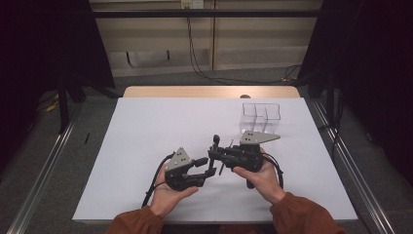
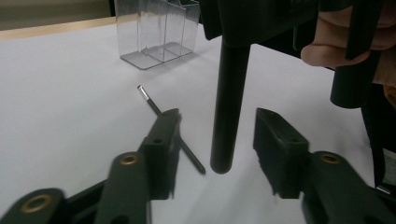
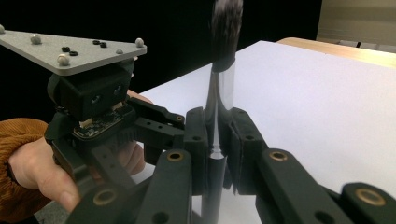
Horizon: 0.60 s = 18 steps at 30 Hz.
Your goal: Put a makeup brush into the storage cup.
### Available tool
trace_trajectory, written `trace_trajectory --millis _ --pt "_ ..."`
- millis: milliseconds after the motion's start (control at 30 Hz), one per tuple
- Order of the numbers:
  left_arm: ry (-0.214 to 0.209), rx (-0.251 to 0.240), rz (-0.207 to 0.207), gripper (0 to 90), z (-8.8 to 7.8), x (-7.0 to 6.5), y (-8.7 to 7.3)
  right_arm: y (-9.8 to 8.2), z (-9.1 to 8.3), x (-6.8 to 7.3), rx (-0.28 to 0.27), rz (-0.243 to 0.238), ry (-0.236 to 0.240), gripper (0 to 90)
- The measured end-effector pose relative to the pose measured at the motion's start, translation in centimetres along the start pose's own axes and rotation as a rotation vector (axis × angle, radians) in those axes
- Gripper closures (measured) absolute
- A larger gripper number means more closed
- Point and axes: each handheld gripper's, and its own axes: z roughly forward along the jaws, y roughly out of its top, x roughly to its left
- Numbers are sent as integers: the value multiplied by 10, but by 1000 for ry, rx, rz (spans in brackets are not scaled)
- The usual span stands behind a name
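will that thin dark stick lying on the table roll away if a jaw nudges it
Probably yes: the thin stick looks round and lies flat on the smooth white table, so a sideways nudge would likely roll it. It looks light and slender, so it may skid too. Lying so low, it seems hard to pinch.

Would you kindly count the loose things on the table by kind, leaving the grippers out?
Makeup brush, upright, with a black handle: 1
Thin dark stick with a pale tip, lying flat: 1
Clear divided holder: 1
Total: 3
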Motion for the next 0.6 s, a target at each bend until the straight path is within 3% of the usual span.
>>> trace_trajectory --millis 100,167,333,533,600 --pt "15 5 -16 321 0 2 0 1 -1 -1 0 -1 -4 796" --pt "28 2 -9 306 -2 2 1 1 -2 -2 -2 0 -3 796" --pt "61 5 -20 159 -4 4 2 2 -3 -3 -6 -1 -6 797" --pt "80 4 -32 101 -7 8 4 3 -7 -5 -9 -7 -7 796" --pt "97 -6 -12 79 -8 9 4 3 -9 -7 -12 -3 -13 796"
